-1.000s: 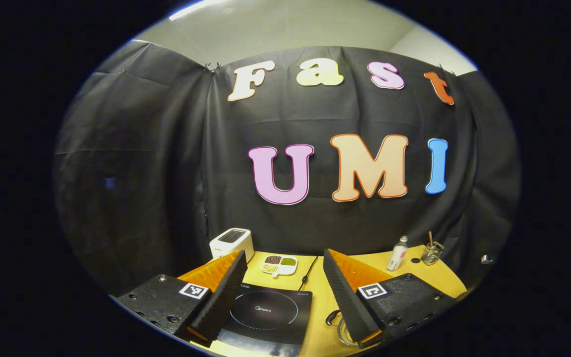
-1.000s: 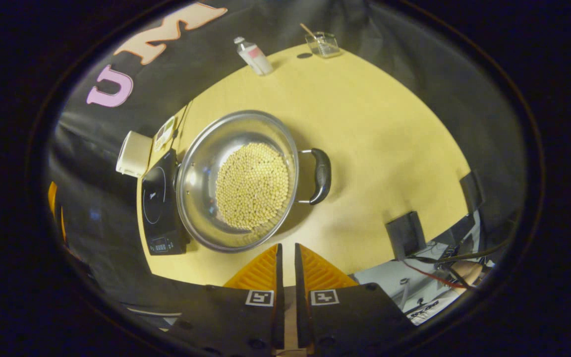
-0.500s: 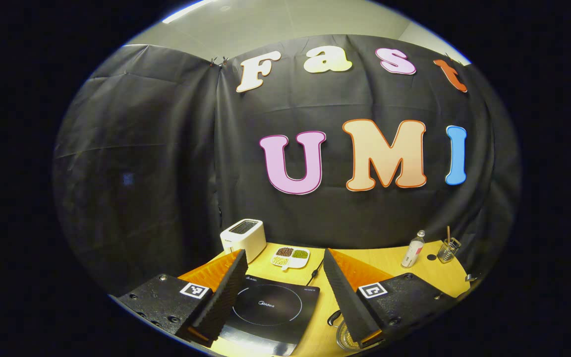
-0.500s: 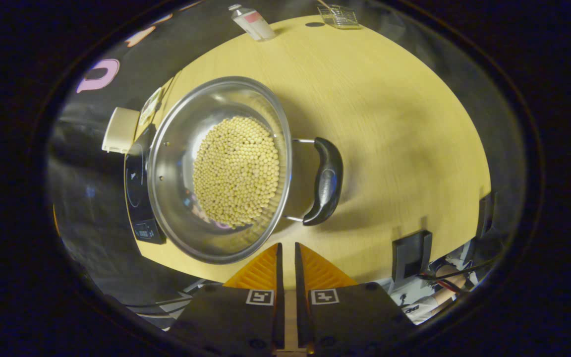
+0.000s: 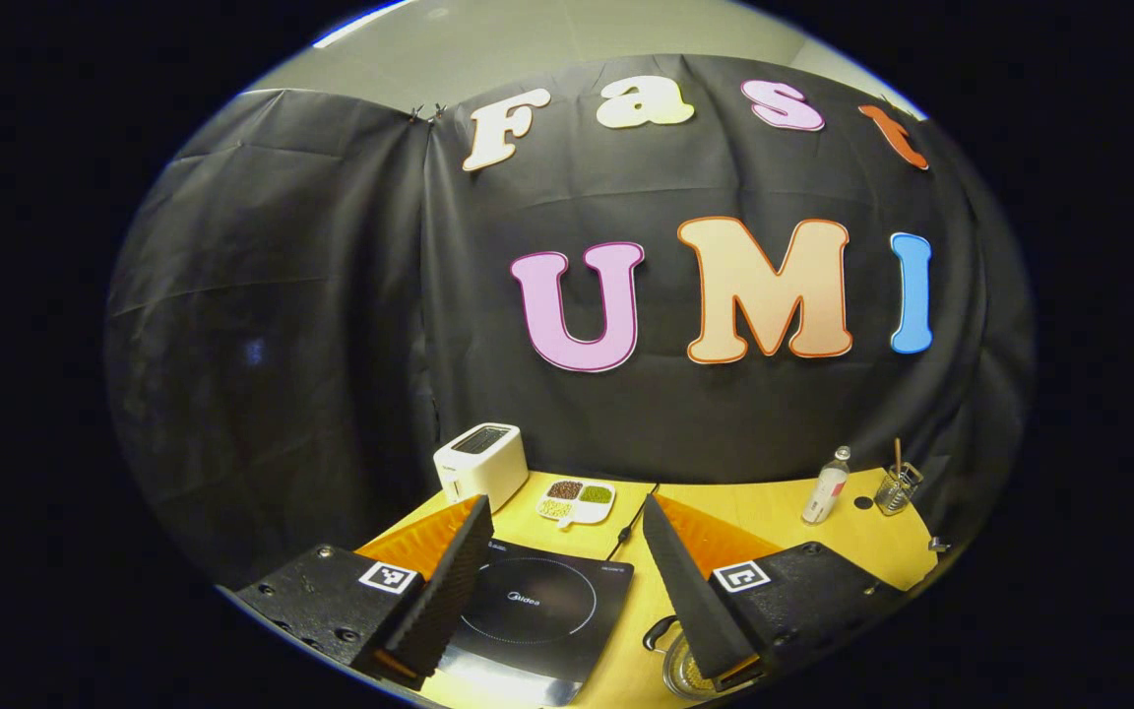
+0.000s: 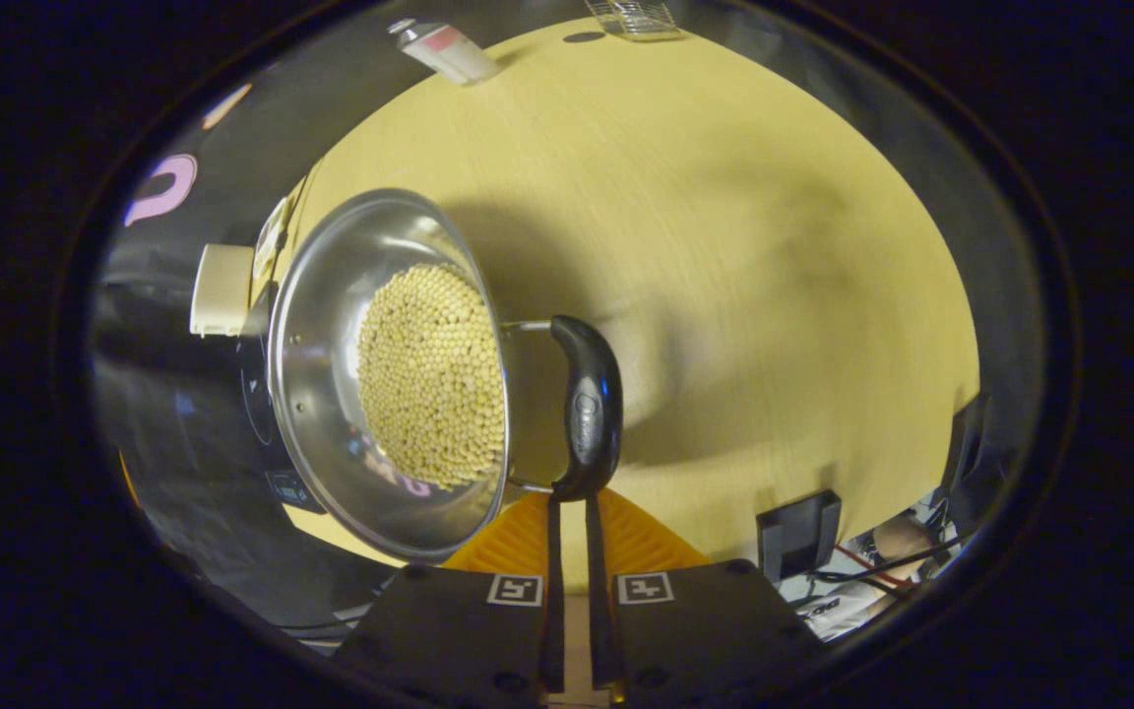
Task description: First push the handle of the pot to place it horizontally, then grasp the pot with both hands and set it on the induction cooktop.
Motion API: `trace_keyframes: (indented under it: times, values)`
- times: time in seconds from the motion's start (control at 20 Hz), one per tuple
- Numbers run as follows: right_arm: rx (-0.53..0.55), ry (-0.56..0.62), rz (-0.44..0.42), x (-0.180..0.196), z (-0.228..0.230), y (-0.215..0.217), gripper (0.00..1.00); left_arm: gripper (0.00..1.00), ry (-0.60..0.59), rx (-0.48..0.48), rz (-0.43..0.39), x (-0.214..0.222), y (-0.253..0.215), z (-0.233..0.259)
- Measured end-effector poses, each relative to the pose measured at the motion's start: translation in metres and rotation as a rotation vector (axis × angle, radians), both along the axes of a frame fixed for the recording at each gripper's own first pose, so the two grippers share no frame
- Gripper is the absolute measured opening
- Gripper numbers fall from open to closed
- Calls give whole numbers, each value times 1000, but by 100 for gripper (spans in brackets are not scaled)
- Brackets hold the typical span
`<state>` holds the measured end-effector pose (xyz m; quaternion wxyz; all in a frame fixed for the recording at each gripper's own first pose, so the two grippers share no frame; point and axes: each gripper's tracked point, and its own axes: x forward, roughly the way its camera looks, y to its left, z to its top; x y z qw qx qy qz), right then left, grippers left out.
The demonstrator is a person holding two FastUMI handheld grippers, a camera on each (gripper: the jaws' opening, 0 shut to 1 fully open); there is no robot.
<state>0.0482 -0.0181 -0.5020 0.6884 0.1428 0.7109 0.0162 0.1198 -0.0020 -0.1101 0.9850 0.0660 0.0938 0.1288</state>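
Right hand-held gripper [image 6: 568,502], fingers together, meets pot [image 6: 331,394] handle [image 6: 587,409]; left hand-held gripper [image 5: 557,581] gapes wide, empty

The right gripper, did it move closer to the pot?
Yes. The right gripper has come down toward the pot: its tips now meet the black handle, with less table between.

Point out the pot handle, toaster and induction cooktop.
pot handle [image 6: 589,414], right gripper view, middle of black grip
toaster [image 5: 481,465], left gripper view, front face
induction cooktop [image 5: 537,603], left gripper view, glass top centre
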Motion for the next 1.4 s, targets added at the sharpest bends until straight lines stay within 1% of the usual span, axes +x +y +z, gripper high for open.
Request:
trace_keyframes:
  times: [0.1,0.2,0.3,0.35,0.4,0.45,0.55,0.75,0.95,1.15,1.3,1.4]
  values:
    - [-5,-15,-9,10,0,-2,13,94,13,1,2,1,1,-5]
    - [-2,-21,-38,22,0,-6,13,94,26,2,-1,1,1,-10]
    - [2,-29,-57,32,-3,-7,13,92,37,1,-3,0,1,-15]
    - [2,-32,-61,35,-4,-8,13,92,42,-1,-4,-1,1,-17]
    - [2,-35,-62,38,-4,-9,13,94,50,-3,-1,-1,1,-20]
    - [1,-38,-62,41,-4,-10,13,92,61,-3,4,-3,2,-26]
    - [-8,-49,-55,45,-4,-14,13,95,85,0,15,-6,6,-33]
    - [-11,-56,-54,51,-5,-17,13,95,125,3,37,-12,11,-47]
    - [-12,-59,-36,52,-5,-18,13,94,135,-8,50,-16,13,-53]
    - [-8,-63,-35,54,-4,-18,13,93,146,-9,59,-19,16,-58]
    - [-4,-65,-38,53,-3,-17,13,93,159,-13,60,-21,16,-63]
    - [1,-69,-43,53,-1,-18,13,94,182,-23,44,-24,14,-71]
